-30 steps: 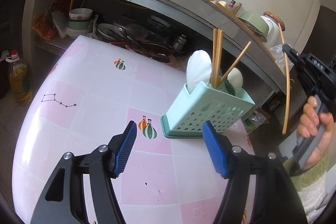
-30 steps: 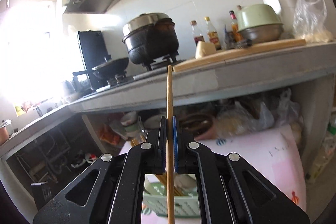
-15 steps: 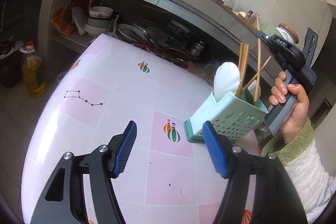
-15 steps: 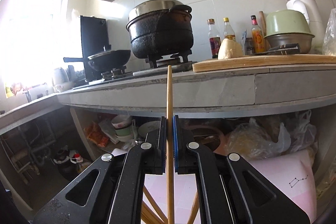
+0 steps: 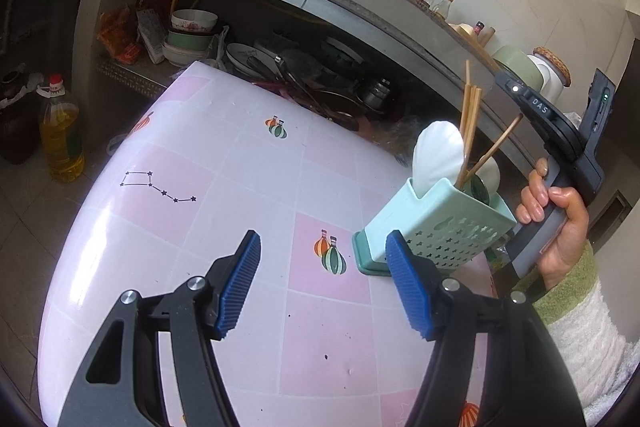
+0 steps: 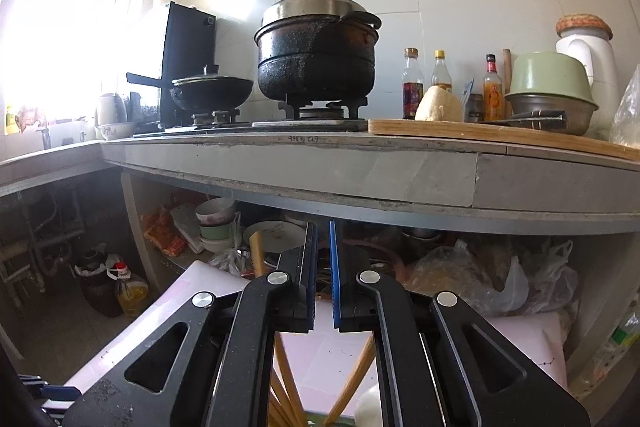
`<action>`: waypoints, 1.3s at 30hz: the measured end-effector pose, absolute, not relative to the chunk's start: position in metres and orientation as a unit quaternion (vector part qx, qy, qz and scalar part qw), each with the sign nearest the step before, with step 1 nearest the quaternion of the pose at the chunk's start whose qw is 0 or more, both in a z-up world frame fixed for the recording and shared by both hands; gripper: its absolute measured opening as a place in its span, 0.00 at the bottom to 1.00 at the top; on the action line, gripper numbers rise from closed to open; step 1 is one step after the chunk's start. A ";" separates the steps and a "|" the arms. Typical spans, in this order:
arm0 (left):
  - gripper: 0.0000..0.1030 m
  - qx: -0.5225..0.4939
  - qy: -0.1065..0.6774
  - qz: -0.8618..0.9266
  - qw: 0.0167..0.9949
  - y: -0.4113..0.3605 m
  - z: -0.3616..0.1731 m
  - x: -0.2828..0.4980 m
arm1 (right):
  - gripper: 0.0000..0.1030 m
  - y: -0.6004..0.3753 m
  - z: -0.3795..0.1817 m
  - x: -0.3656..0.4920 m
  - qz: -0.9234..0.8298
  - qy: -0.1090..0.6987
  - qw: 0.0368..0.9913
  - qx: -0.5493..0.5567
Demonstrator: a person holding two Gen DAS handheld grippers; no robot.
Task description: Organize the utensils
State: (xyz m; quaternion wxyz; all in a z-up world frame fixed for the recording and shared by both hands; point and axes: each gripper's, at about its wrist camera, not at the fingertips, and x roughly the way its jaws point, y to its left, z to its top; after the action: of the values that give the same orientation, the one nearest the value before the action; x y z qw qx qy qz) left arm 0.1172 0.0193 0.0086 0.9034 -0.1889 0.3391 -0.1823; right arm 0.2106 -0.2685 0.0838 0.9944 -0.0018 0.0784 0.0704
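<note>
A mint-green utensil caddy point(image 5: 440, 227) stands on the pink table point(image 5: 240, 155). It holds a white spoon point(image 5: 438, 151) and several wooden chopsticks point(image 5: 470, 115), one of them leaning right. My right gripper point(image 5: 504, 81), held in a hand point(image 5: 560, 223), hovers just above and right of the chopstick tops. In the right wrist view its pads point(image 6: 310, 267) stand nearly together with nothing between them point(image 6: 323, 267), and chopsticks point(image 6: 284, 387) fan out below. My left gripper point(image 5: 322, 259) is open and empty over the table, just left of the caddy.
A concrete counter point(image 6: 360, 167) overhangs the table's far side, carrying a black pot point(image 6: 316, 55), bottles and a cutting board. Bowls and plates point(image 5: 192, 35) crowd the shelf beneath. An oil bottle point(image 5: 60, 131) stands on the floor at left.
The chopstick pinched between the right jaws is gone from them. The right gripper has swung in over the caddy. The left gripper has barely shifted.
</note>
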 end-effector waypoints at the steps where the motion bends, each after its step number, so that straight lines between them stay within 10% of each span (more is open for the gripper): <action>1: 0.61 -0.189 0.339 -0.182 0.904 0.019 0.009 0.118 | 0.04 -0.270 0.084 0.206 0.072 0.077 0.994 -0.004; 6: 0.61 -0.180 0.335 -0.183 0.907 0.015 0.013 0.116 | 0.12 -0.283 0.092 0.173 0.072 0.068 0.995 0.009; 11: 0.66 -0.150 0.331 -0.184 0.913 0.002 0.023 0.113 | 0.41 -0.298 0.097 0.129 0.071 0.073 0.994 0.036; 20: 0.94 -0.080 0.318 -0.153 0.932 -0.037 0.046 0.108 | 0.78 -0.283 0.044 0.094 0.018 0.240 0.970 0.015; 39: 0.94 0.015 0.322 0.007 0.947 -0.066 0.049 0.102 | 0.90 -0.290 -0.003 0.073 -0.096 0.326 0.940 0.004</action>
State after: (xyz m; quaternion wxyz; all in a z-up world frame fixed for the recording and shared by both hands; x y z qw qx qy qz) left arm 0.1023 -0.0660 0.0492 0.9466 0.0153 0.3220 0.0067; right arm 0.0730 -0.2901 -0.0030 0.9404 0.0042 0.3260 -0.0965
